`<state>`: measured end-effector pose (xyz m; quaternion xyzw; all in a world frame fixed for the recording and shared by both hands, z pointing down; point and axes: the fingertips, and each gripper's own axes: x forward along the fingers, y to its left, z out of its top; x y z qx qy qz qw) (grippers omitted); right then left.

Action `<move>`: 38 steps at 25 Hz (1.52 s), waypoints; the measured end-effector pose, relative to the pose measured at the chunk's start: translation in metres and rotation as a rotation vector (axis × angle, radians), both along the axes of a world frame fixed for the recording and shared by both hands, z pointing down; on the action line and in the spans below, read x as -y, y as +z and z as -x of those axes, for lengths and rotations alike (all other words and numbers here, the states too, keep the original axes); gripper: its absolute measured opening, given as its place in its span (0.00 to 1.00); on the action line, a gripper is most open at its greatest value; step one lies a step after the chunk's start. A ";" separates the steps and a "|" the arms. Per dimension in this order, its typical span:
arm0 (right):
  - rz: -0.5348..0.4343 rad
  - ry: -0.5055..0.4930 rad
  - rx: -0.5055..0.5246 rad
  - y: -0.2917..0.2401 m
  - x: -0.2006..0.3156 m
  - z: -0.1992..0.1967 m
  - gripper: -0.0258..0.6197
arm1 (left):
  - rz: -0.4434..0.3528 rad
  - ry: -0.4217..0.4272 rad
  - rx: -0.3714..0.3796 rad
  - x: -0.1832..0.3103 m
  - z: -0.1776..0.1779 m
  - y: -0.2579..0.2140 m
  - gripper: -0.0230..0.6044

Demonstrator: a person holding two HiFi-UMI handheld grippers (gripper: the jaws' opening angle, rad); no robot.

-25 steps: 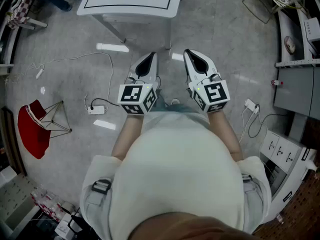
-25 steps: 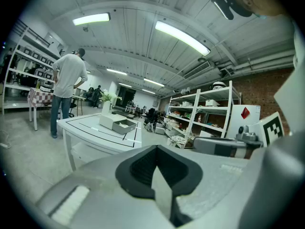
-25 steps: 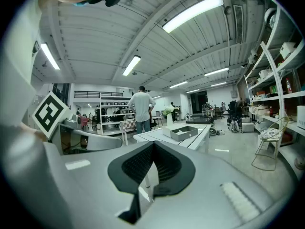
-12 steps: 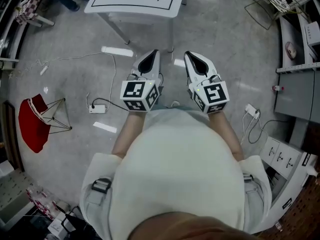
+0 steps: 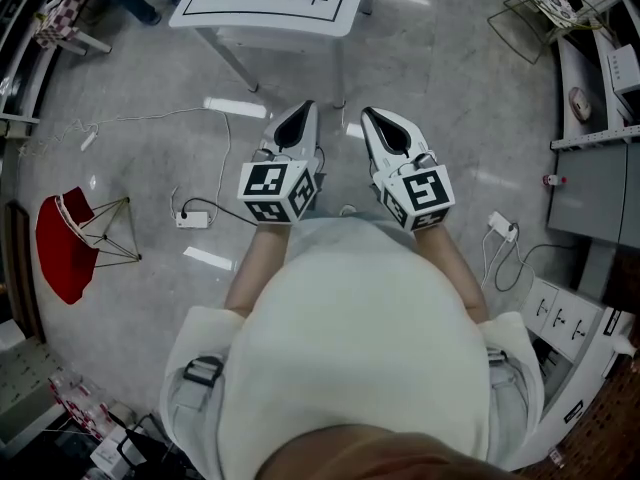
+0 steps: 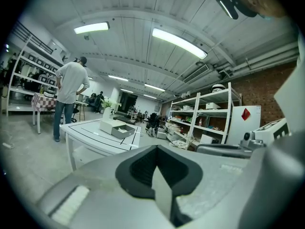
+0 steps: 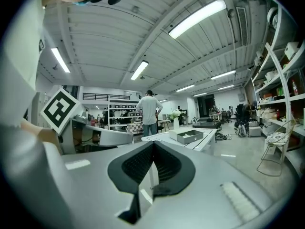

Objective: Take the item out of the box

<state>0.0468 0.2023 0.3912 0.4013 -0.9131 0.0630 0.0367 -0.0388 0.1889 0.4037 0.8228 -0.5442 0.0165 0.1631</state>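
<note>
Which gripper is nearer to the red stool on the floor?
Left. The left gripper is right of the red stool; the right gripper is farther right, beyond it.

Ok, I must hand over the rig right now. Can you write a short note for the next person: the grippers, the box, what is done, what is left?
Left gripper: shut, empty.
Right gripper: shut, empty.
Both are held side by side, pointing toward the white table, well short of it.
Box: on that table, open. What lies inside is too small to tell.
Done: the box stands open; neither gripper holds an item.
Left: step up to the table, open a gripper, lift the item out of the box.
</note>
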 end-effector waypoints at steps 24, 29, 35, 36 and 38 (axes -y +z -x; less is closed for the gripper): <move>0.055 0.040 0.010 0.013 0.051 -0.008 0.03 | 0.025 0.046 -0.012 0.055 -0.014 0.010 0.04; 0.062 0.030 0.009 0.015 0.079 0.002 0.03 | 0.031 0.045 -0.011 0.083 -0.005 0.012 0.04; 0.067 0.036 0.018 0.015 0.117 0.011 0.03 | 0.037 0.041 -0.014 0.120 0.008 0.014 0.04; 0.069 0.037 0.019 0.015 0.124 0.013 0.03 | 0.038 0.041 -0.014 0.126 0.010 0.014 0.04; 0.072 0.036 0.020 0.014 0.139 0.018 0.03 | 0.038 0.042 -0.014 0.140 0.014 0.013 0.04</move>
